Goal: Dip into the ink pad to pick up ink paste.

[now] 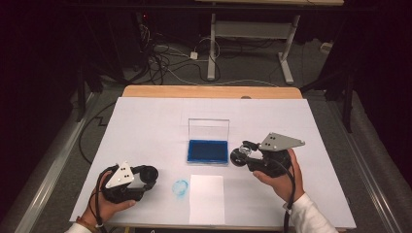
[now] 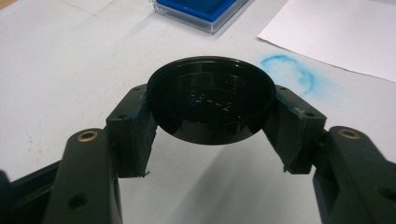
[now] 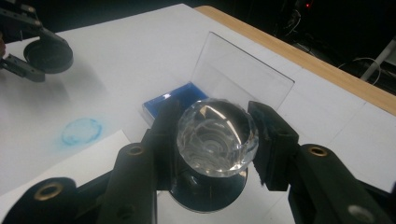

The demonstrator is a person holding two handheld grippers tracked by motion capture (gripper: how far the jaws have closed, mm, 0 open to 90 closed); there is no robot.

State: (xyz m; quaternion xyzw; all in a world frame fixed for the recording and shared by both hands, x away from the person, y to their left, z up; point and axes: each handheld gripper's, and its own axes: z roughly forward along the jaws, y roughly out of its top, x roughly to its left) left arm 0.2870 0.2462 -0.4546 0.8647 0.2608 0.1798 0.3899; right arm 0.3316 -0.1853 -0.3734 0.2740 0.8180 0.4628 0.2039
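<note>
While both hands sat idle over the white sheet (image 1: pixel 145 116), the right gripper (image 3: pixel 217 135) was clamped on the stamp (image 3: pixel 217 140) by its clear faceted knob, hovering beside the open blue ink pad (image 1: pixel 208 151). The left gripper (image 2: pixel 211 105) was clamped on the black round cap (image 2: pixel 211 100), near the table's front-left. Likely next: ink the stamp, so it should have come down flat and square on the pad (tilt gives a patchy print). The raised clear lid (image 1: pixel 208 128) stood behind the pad, an obstacle to clear. The paper slip (image 1: pixel 206 198) and a blue ring smudge (image 1: pixel 180 188) lay in front.
</note>
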